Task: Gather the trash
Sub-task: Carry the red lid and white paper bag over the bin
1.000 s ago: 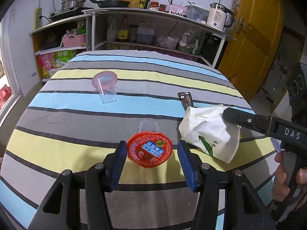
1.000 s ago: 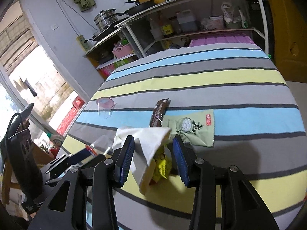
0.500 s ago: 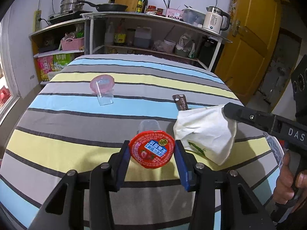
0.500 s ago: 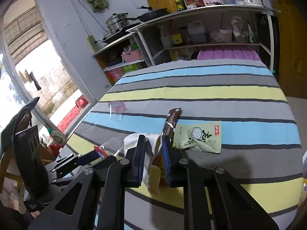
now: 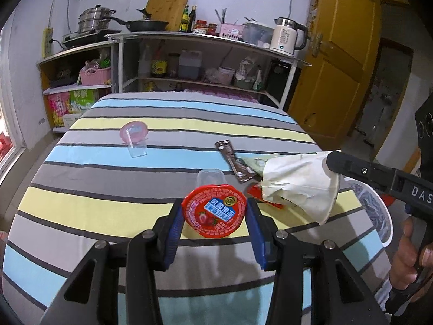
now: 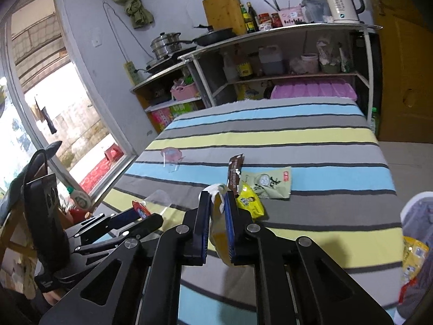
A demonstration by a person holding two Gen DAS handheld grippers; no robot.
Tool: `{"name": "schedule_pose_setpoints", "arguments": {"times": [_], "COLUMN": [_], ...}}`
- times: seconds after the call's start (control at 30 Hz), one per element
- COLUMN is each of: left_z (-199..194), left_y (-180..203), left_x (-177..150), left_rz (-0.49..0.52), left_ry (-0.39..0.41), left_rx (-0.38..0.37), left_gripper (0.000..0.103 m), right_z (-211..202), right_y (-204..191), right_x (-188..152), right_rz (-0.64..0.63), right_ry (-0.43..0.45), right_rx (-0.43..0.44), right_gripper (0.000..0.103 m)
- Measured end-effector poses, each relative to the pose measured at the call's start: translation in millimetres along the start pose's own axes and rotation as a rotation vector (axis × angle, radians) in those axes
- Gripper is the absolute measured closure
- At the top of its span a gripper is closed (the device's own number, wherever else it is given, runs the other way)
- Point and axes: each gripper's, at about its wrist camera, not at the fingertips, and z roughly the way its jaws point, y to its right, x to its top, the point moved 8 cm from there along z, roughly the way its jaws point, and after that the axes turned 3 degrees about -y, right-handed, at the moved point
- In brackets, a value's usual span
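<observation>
2 grabs, both ours!
Left gripper [image 5: 213, 218] clamps jelly cup [image 5: 213, 211] at lower centre; right gripper [image 6: 217, 223] jaws closing on paper bag [image 6: 216, 216], bin [image 6: 416, 216] lower right.

Black left tool [image 5: 213, 216], blue pads [image 5: 174, 226], silver screws, white "DAS" lettering

Red-lidded jelly cup [image 5: 213, 210] gripped, tilted; crumpled white bag [image 5: 300, 182] pinched.
</observation>
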Motion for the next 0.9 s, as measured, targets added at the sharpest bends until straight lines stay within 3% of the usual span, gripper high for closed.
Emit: {"name": "schedule_pose_setpoints", "arguments": {"times": [0.47,0.9], "left_z": [-21,-4], "left_y": [63,152], "left_x": [5,5], "left_rz": [0.088,0.194], "left_ry": [0.032,-0.003], "left_rx": [-0.067,-0.206], "left_gripper": [0.056,0.056], "right_z": [-64,-122], "right_y": [35,105], "right_x": [0,-19], "right_rz": [0.069,0.167], "right_ry": [0.109,0.174], "right_rx": [-0.058,-0.178], "right_gripper": [0.092,0.092]}}
